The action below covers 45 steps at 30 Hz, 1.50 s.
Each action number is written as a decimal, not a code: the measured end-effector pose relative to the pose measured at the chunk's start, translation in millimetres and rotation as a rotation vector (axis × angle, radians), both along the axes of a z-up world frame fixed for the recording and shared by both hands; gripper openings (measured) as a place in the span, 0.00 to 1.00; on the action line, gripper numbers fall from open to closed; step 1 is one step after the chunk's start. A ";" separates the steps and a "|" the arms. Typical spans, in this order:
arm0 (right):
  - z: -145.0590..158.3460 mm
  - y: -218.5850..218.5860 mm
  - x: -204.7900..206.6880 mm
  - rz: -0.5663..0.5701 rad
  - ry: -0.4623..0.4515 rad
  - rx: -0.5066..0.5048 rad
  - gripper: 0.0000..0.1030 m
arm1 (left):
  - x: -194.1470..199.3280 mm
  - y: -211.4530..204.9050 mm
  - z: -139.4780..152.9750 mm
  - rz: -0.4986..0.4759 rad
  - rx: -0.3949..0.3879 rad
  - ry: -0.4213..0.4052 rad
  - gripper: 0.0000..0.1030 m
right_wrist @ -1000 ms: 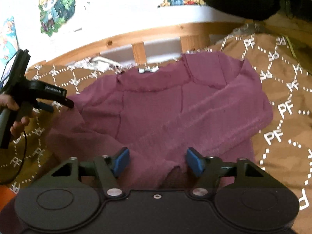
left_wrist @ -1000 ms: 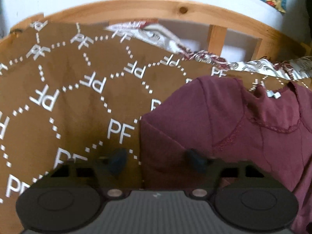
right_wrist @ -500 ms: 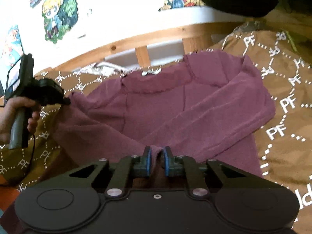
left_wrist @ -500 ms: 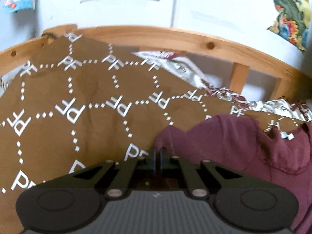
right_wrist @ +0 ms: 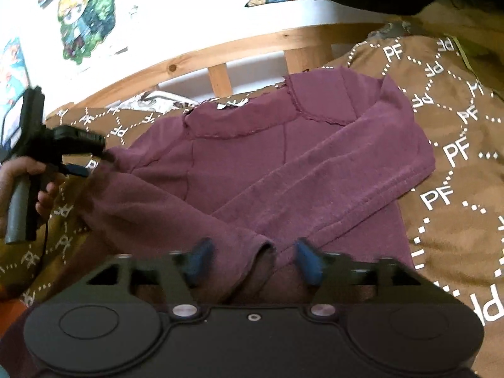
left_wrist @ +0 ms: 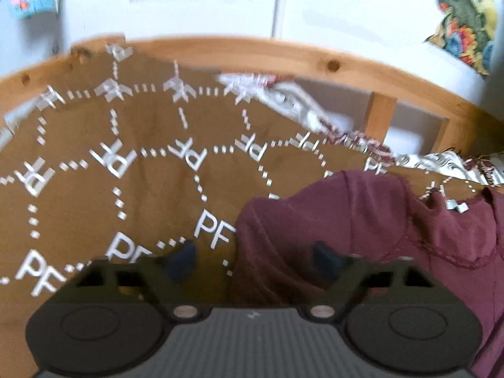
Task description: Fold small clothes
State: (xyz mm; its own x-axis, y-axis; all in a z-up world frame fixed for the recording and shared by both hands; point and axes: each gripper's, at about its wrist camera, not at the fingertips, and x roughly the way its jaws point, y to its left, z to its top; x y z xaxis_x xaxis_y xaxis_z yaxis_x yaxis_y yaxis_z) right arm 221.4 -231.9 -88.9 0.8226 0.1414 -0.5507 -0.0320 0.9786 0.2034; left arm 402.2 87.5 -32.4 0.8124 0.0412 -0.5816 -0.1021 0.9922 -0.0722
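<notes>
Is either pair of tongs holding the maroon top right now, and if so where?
Neither. Both the left tongs and right tongs have just opened; the maroon top lies loose, one sleeve cuff between the right pads.

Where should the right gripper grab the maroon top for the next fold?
Probably the sleeve cuff: it lies between the open fingers of the right gripper, on top of the maroon top. Come in low from the near hem side, along the sleeve. The cuff's doubled edge stands slightly proud, so one finger can slip under it.

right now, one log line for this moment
left tool: just opened, empty | right tool: just opened, over cuffs | maroon top: sleeves crossed, flat on brown blanket
</notes>
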 end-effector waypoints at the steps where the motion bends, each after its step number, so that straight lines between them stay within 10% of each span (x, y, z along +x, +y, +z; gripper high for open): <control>1: 0.1 0.8 -1.1 0.006 0.002 -0.011 0.74 | -6.0 -3.0 1.6 -0.017 0.013 -0.015 0.88; 9: -7.4 1.2 2.4 -0.076 0.114 -0.160 0.97 | -44.5 -21.2 6.5 0.023 0.160 -0.038 0.97; 20: 6.5 -17.3 -18.2 -0.108 0.121 -0.226 0.99 | -94.7 -30.7 32.6 -0.024 0.098 -0.068 1.00; 31: 47.2 -26.6 -62.7 -0.026 0.042 -0.238 0.99 | -158.6 -35.2 76.6 -0.029 -0.035 -0.060 1.00; 38: 64.1 -29.8 -106.0 0.149 0.017 -0.365 0.99 | -214.4 -8.4 121.9 0.035 -0.300 -0.100 1.00; 45: 63.2 -38.8 -144.0 0.193 0.079 -0.393 0.99 | -259.3 0.6 144.4 0.182 -0.130 -0.099 1.00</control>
